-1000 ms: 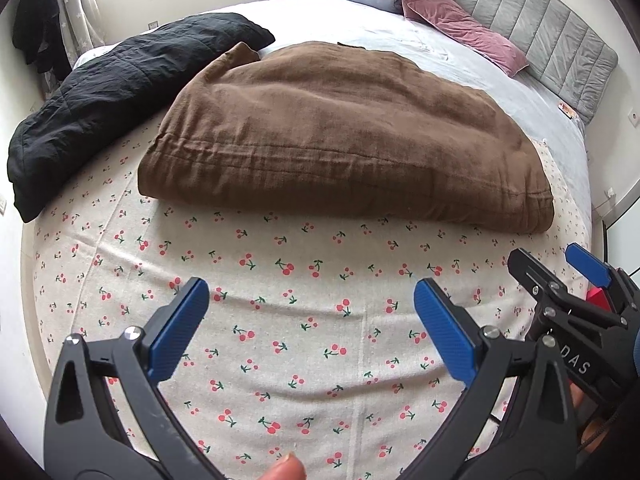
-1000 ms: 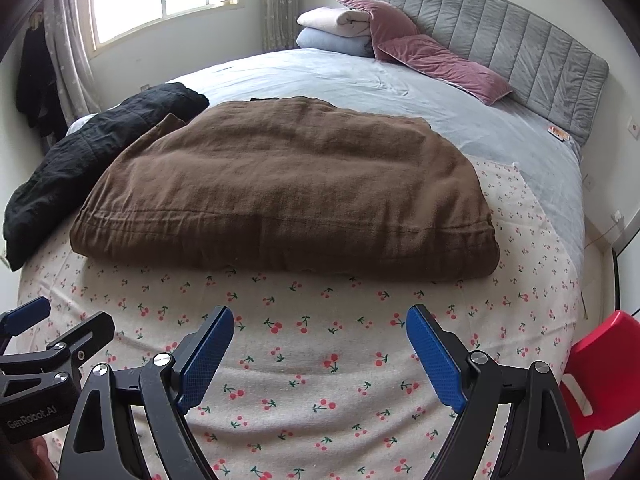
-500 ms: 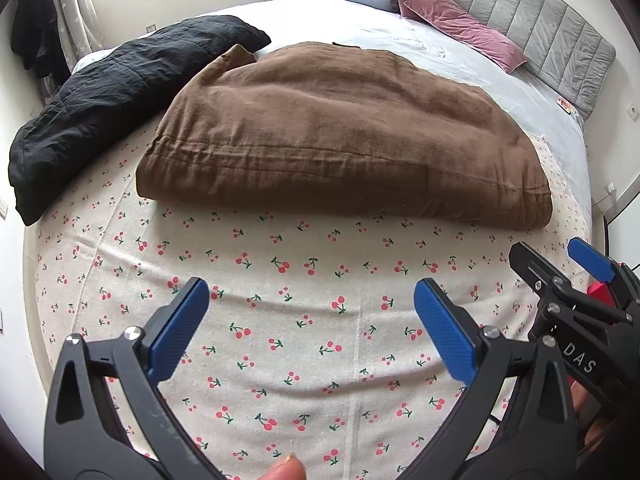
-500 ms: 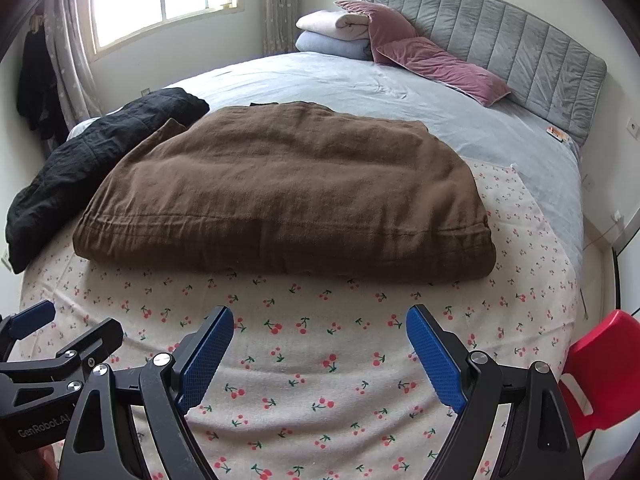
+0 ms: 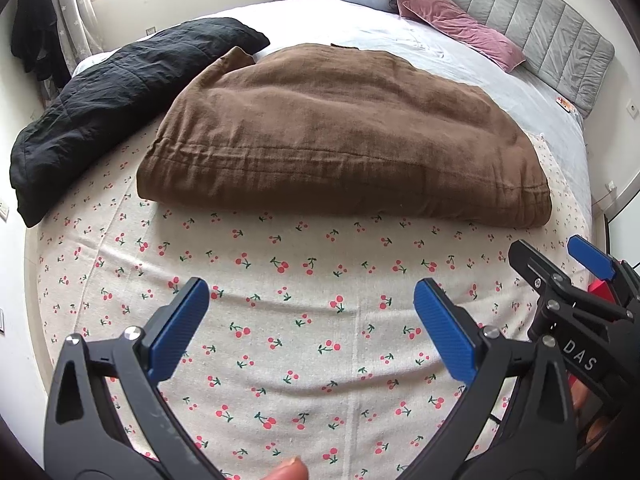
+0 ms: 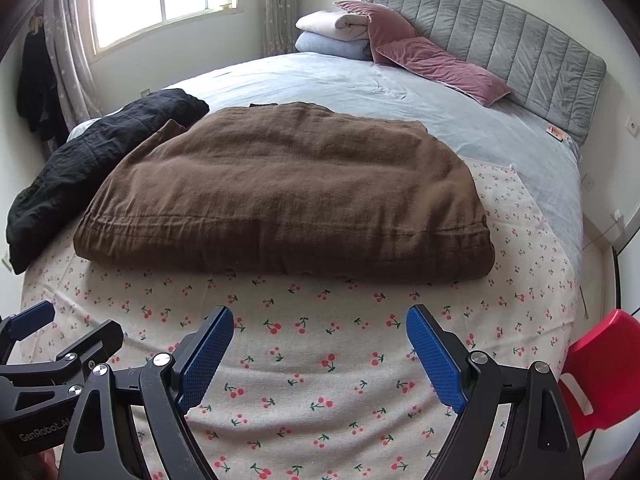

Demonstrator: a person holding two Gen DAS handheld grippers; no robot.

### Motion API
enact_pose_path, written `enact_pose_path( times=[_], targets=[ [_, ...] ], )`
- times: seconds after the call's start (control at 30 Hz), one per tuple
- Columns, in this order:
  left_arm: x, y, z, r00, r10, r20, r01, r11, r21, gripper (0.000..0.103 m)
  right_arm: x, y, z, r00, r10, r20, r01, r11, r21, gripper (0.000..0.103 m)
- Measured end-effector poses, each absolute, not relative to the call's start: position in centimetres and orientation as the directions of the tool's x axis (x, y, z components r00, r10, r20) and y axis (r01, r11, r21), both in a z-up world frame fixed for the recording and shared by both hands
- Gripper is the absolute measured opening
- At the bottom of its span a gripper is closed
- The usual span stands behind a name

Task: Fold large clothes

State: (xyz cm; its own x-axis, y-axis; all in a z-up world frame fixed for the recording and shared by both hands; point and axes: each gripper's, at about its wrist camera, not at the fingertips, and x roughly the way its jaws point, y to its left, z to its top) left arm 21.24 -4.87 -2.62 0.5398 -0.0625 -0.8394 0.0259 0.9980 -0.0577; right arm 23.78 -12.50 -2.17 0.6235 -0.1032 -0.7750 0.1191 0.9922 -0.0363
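Left wrist view: two garments are seen on the bed (image 5: 472,68), one brown garment (image 5: 344,136) and one black garment (image 5: 120,96). The brown one is folded into a thick, rounded slab of crinkled woven cloth, with a stitched hem along its near edge; it lies on the cherry-print sheet (image 5: 304,320), ahead of both grippers and apart from them. The black one, also crinkled, lies bunched just beside the brown one's left corner, and whether the two touch cannot be told. Two grippers are counted. The left gripper (image 5: 312,320) is held released, its ribbed blue pads wide apart over the sheet with nothing between them. The right gripper (image 6: 320,348) is likewise spread and empty; in the left view it is cut off at the right edge. Two pink pillows (image 6: 424,60) and two folded blankets (image 6: 332,32) are stacked against the padded grey headboard (image 6: 512,52). A red chair (image 6: 600,368) is cut off at the frame edge. A fingertip (image 5: 288,472) is partly seen at the bottom edge.
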Motion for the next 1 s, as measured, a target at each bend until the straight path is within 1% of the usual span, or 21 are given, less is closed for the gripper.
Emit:
enact_pose_path(
  times=[1.0],
  targets=[
    [20.63, -4.42, -2.17, 0.538, -0.048, -0.842, 0.016, 0.999, -0.046, 0.102, 23.42, -12.01, -1.89, 0.631, -0.106, -0.769, 0.111, 0.993, -0.046, 0.089]
  ],
)
